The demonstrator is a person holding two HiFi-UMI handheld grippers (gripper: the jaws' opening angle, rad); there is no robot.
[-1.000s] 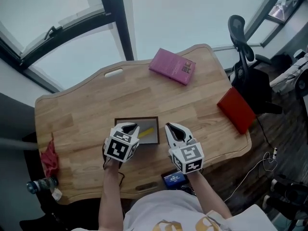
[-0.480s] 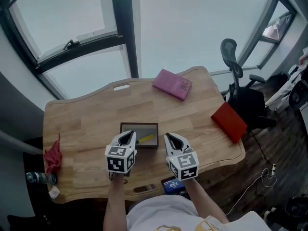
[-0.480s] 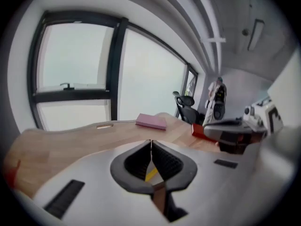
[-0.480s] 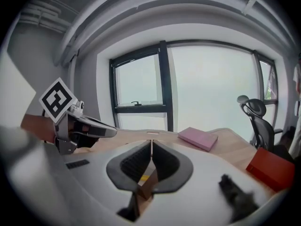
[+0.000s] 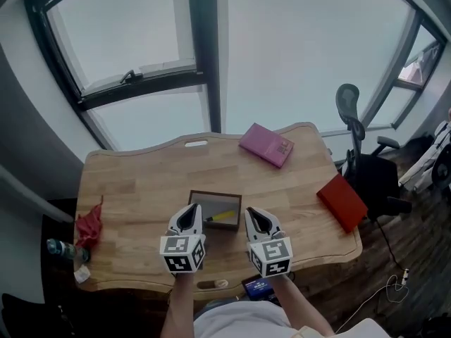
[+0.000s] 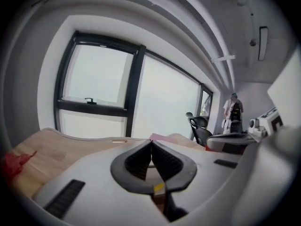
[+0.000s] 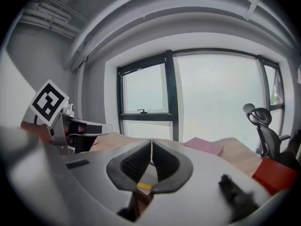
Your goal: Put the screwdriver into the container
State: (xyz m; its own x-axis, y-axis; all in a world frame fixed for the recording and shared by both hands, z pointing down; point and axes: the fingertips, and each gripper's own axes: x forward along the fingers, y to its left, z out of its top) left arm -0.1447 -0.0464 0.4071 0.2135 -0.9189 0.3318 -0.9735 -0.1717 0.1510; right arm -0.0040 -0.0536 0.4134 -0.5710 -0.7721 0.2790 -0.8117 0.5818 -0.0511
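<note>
Left gripper, right gripper: closed, empty.
Screwdriver: in box, just ahead.
Risk: low sweep may bump box.

Yellow-handled screwdriver lying flat, slanted, inside dark open-top container on wooden table.

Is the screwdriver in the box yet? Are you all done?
Pretty much done. The yellow screwdriver already lies inside the container. Nothing is in hand: the left gripper and the right gripper are both shut and empty, on the near side of the container. Nothing looks left to do.
</note>
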